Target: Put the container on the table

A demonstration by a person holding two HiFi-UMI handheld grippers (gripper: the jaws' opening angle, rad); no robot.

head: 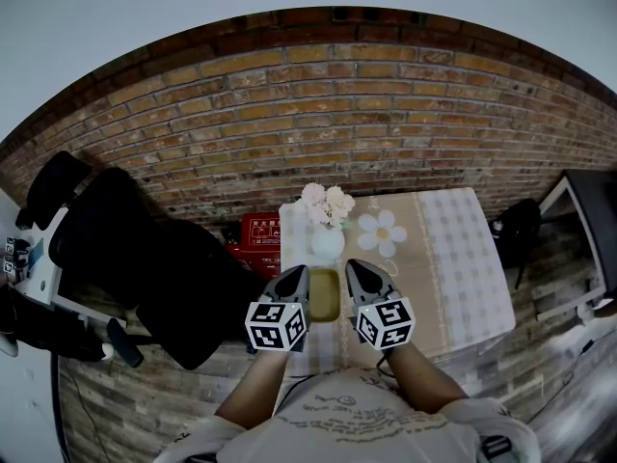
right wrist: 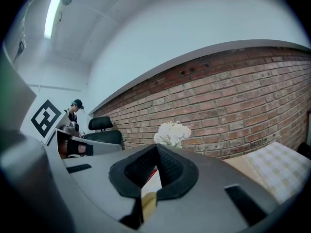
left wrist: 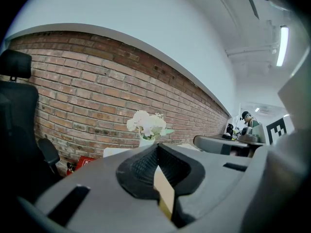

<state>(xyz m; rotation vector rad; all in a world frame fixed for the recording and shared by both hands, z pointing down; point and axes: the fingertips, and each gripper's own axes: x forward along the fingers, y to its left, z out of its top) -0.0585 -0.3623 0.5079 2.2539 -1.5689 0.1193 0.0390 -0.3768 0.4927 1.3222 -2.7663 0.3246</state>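
Head view: container (head: 325, 294) lower centre, at near edge of table (head: 463, 258) | left gripper (head: 295, 280) and right gripper (head: 359, 274) each clamped on opposite walls | judged light, thin-walled, flexible: grip rims evenly.

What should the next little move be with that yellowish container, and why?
Probably ease the container straight down onto the table, short of the flower vase. The left hand-held gripper and right hand-held gripper are each clamped on an opposite edge of it, over the table's near end. I cannot tell whether it already rests there.
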